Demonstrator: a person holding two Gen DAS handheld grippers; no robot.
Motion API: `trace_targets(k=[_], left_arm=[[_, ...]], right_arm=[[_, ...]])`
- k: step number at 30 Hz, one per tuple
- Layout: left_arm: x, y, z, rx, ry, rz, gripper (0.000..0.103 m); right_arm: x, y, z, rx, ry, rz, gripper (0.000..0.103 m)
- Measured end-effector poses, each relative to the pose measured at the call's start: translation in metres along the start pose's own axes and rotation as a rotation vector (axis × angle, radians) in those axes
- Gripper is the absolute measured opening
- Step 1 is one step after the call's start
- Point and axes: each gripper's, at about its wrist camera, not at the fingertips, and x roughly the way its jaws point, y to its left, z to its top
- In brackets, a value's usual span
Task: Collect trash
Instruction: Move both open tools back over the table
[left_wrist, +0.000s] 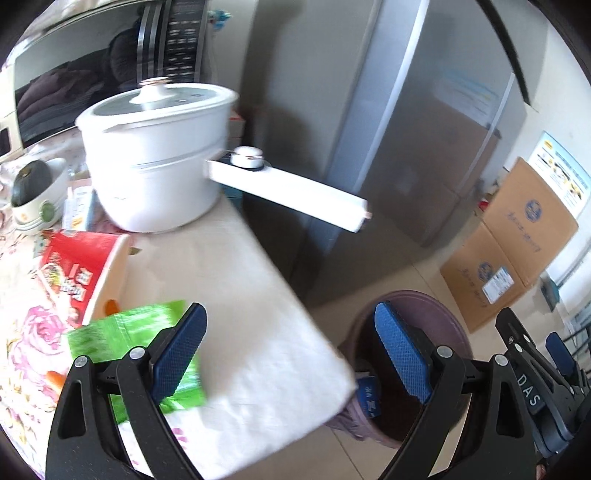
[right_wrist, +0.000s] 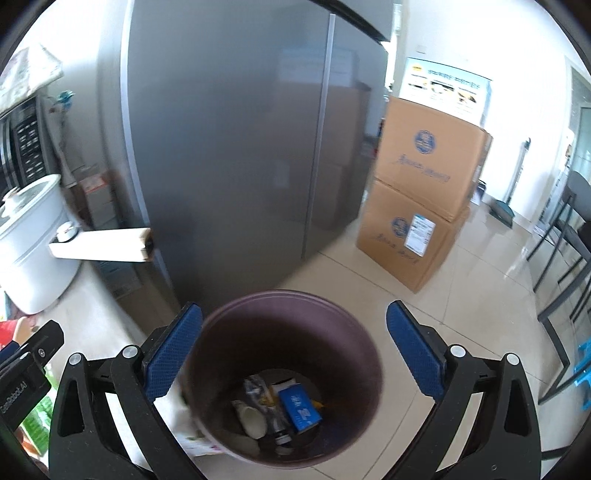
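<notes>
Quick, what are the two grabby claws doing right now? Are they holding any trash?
Left gripper: open, holding nothing, at the table edge beside the green packet.
Right gripper: open, holding nothing, above the purple bin.

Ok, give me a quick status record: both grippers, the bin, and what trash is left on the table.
left gripper: jaws open, empty, over the table edge
right gripper: jaws open, empty, above the bin
bin: on the floor beside the table, blue carton and other scraps inside
trash left on table: green packet, red paper cup lying on its side
</notes>
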Motion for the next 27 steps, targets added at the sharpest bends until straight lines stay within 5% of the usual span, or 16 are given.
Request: trace_targets(k=[27], left_arm=[[-0.040,0.202,0.005,-0.203,-0.034,0.220,0.090]], right_arm=[[-0.039,0.193,-0.030,-0.193,0.005,0.243,0.096]])
